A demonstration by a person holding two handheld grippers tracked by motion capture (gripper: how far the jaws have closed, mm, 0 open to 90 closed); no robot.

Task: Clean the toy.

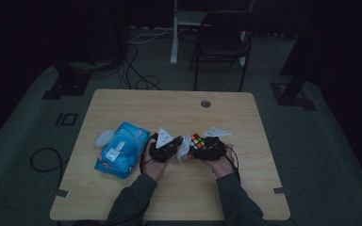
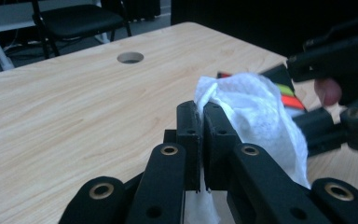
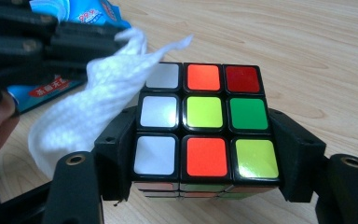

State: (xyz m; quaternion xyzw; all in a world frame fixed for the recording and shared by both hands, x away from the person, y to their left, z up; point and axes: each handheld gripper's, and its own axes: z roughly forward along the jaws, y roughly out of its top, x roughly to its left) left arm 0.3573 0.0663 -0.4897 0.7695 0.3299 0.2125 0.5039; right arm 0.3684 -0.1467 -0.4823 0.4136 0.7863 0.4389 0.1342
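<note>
Rubik's cube [image 3: 204, 128], scrambled, sits clamped between the jaws of our right gripper [image 3: 205, 154], held just above the wooden table [image 1: 179, 106] near its middle, in front of us. We see the face turned to the right gripper's camera: a white column at one side, orange, red, green and yellow-green squares across the rest. A white wipe [image 2: 256, 116] is pinched flat between the closed jaws of our left gripper [image 2: 200, 135], with the loose part of the sheet bunched past the jaw tips and a tail hanging below them. In the right gripper view the wipe touches the cube's white-column side and laps over its upper corner; the rest of the face is bare. In the high view both grippers meet at the centre of the table, cube [image 1: 197, 140] and wipe [image 1: 184, 147] pressed together between our hands. We judge the work to be wiping the cube down: the wipe is already out of its pack and gripped, the cube is already picked up and steadied, and contact is made on one edge. Left to do, as far as we can tell, are the other faces. Off to our left lies the blue wipes pack [image 1: 121, 149], its lid up, a small pale object [image 1: 104, 138] beside it that we cannot identify.
</note>
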